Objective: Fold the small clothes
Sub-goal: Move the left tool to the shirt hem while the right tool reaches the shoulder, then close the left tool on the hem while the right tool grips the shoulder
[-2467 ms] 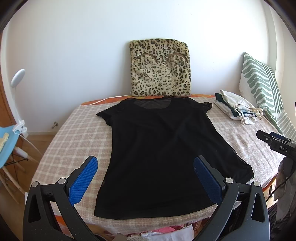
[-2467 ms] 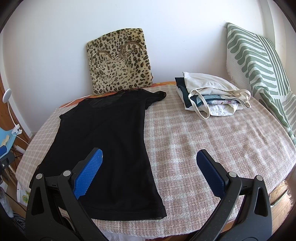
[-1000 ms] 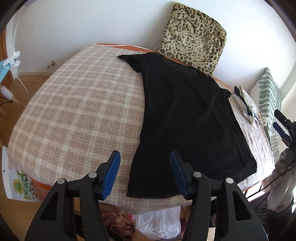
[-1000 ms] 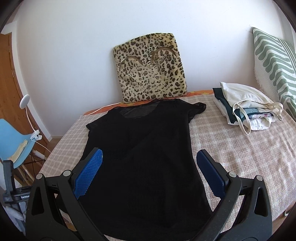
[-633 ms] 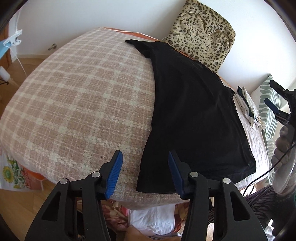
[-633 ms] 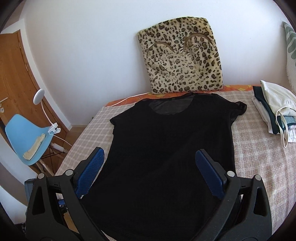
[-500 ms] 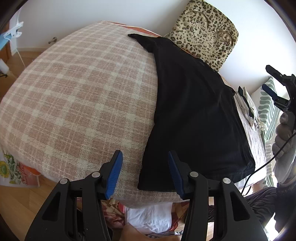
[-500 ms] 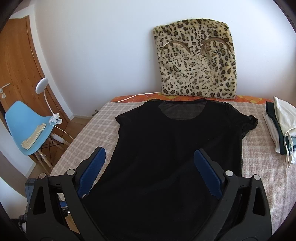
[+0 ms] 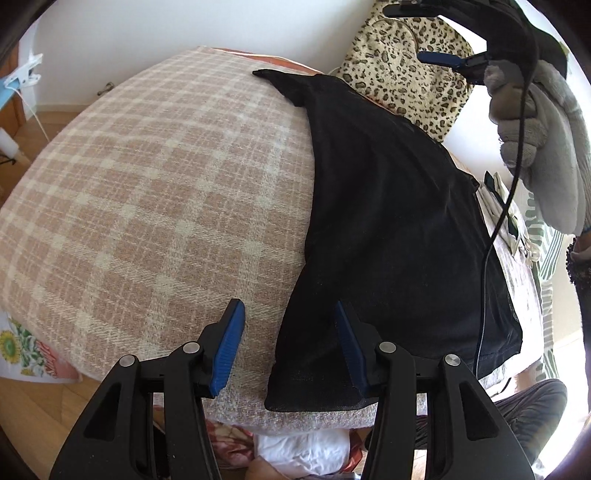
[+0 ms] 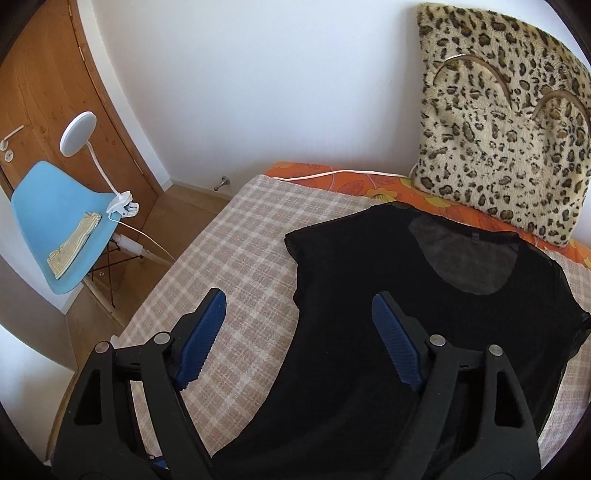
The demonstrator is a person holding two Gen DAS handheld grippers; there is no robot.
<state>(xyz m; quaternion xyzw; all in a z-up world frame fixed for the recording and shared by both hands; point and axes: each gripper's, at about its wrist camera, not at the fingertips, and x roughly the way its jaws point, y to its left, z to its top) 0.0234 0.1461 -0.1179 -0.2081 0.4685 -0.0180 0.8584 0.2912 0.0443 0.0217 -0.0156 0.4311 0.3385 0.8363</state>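
A black short-sleeved T-shirt (image 9: 388,206) lies flat, neck towards the wall, on a pink-and-cream checked blanket (image 9: 147,177). My left gripper (image 9: 290,343) is open and straddles the shirt's near left hem corner, just above it. My right gripper (image 10: 297,332) is open and hovers over the shirt's (image 10: 424,314) left side, below the left sleeve. In the left wrist view the right gripper (image 9: 454,33) is held up high in a grey-gloved hand (image 9: 535,122) at the top right.
A leopard-print cushion (image 10: 502,122) leans on the white wall behind the shirt. A blue chair (image 10: 55,218) with a clip-on lamp (image 10: 79,134) stands left of the bed by a wooden door. Folded clothes (image 9: 513,221) and a green striped pillow lie at the right edge.
My left gripper has narrowed and come down to the shirt's near left hem corner. My right gripper has swung left and forward, from the bed's right side to over the shirt's left shoulder area.
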